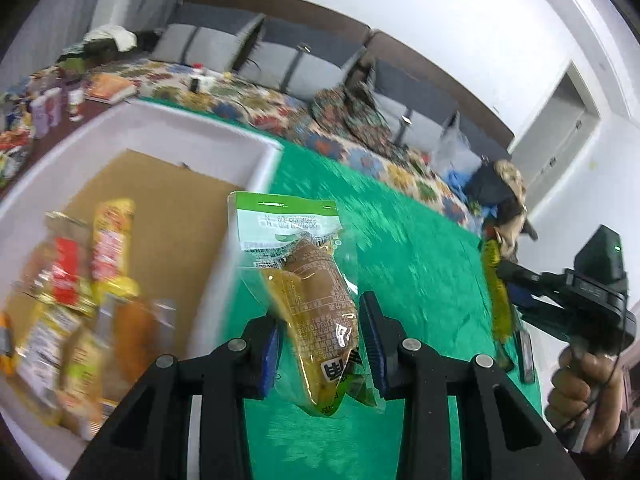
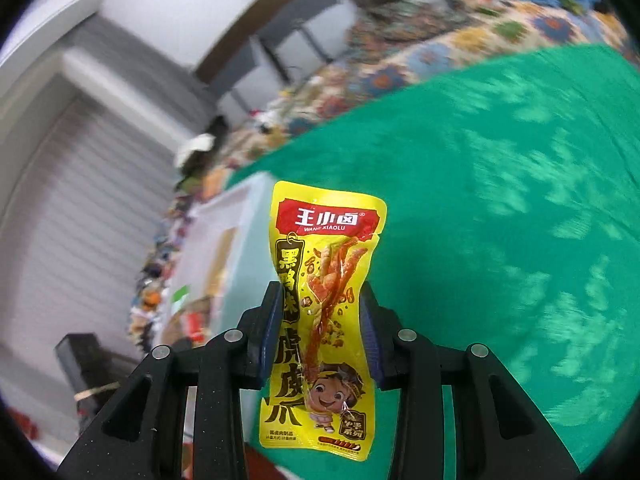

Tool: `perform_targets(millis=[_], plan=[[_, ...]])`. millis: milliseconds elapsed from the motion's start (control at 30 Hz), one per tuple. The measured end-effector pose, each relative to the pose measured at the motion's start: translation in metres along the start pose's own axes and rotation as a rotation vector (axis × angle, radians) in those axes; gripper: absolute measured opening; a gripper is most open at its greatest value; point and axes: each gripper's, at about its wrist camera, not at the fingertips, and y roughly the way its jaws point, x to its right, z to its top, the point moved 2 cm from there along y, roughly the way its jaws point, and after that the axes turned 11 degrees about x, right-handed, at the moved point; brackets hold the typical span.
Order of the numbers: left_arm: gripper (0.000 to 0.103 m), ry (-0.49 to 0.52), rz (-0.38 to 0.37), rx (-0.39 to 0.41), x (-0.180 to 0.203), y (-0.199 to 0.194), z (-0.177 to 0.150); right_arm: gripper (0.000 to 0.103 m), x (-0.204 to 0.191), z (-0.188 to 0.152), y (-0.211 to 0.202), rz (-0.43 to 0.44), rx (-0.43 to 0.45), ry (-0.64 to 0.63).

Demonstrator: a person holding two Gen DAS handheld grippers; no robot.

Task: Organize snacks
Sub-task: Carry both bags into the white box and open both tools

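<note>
Snacks sit blurred in a white box [image 1: 168, 128] with a cardboard floor, filling the left of the left wrist view on a green cloth [image 1: 420, 280] that covers the lower centre and right; the packets [image 1: 80, 312] heaped at its lower left are smeared by motion, and only red, yellow and orange wrappers can be made out. At lower centre of that view the left gripper [image 1: 320, 332] has its fingers partly closed and clamped on a clear pouch with a green top [image 1: 308, 280] holding something brown; the pouch stands up between the blue pads, its lower end cut off behind the black jaws. In the right wrist view the right gripper [image 2: 316, 328] is likewise narrowed and pinched on a yellow packet with a red label [image 2: 324, 280], upright at centre, pressed in at its waist by the pads. At the right edge of the left wrist view that gripper's black body shows, gripped by a hand [image 1: 588, 396] that the frame edge cuts off. Behind lie a patterned sofa cover [image 1: 248, 96] and grey cushions [image 1: 288, 64], both soft with blur.
</note>
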Motion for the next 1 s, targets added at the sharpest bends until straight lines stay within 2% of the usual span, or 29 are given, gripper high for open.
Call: perform_targets(millis=[133, 233, 367, 467, 533, 567, 600, 633, 667, 700, 767, 800, 867, 1000], plan=[[0.036, 0.019, 0.102, 0.055, -0.053, -0.034, 0.030, 0.039, -0.076, -0.003, 0.015, 0.117, -0.016, -0.048], [0.036, 0.017, 0.173, 0.062, -0.093, -0.049, 0.040, 0.039, -0.136, -0.012, 0.035, 0.194, -0.041, -0.094], [0.036, 0.020, 0.253, 0.037, -0.137, -0.059, 0.033, 0.039, -0.209, -0.040, 0.077, 0.259, -0.101, -0.172], [0.038, 0.027, 0.298, 0.008, -0.160, -0.063, 0.017, 0.040, -0.241, -0.069, 0.108, 0.274, -0.149, -0.214], [0.044, 0.042, 0.335, -0.011, -0.168, -0.062, 0.004, 0.041, -0.252, -0.092, 0.130, 0.259, -0.174, -0.248], [0.053, 0.053, 0.362, -0.020, -0.173, -0.061, -0.003, 0.042, -0.251, -0.102, 0.137, 0.250, -0.180, -0.264], [0.056, 0.065, 0.385, -0.024, -0.173, -0.057, -0.009, 0.049, -0.251, -0.116, 0.147, 0.242, -0.190, -0.279], [0.065, 0.076, 0.403, -0.028, -0.175, -0.056, -0.013, 0.060, -0.249, -0.128, 0.158, 0.235, -0.211, -0.285], [0.076, 0.091, 0.424, -0.031, -0.176, -0.056, -0.017, 0.067, -0.244, -0.139, 0.171, 0.221, -0.249, -0.287], [0.081, 0.103, 0.436, -0.029, -0.177, -0.056, -0.019, 0.073, -0.236, -0.148, 0.181, 0.201, -0.289, -0.281], [0.087, 0.136, 0.457, -0.005, -0.174, -0.063, -0.024, 0.073, -0.223, -0.162, 0.187, 0.168, -0.332, -0.261], [0.089, 0.153, 0.457, 0.012, -0.171, -0.067, -0.025, 0.073, -0.218, -0.164, 0.186, 0.156, -0.324, -0.259], [0.100, 0.178, 0.461, 0.041, -0.160, -0.075, -0.026, 0.073, -0.210, -0.160, 0.177, 0.141, -0.284, -0.273], [0.103, 0.259, 0.528, 0.090, -0.136, -0.083, -0.015, 0.075, -0.210, -0.142, 0.140, 0.115, -0.140, -0.380]])
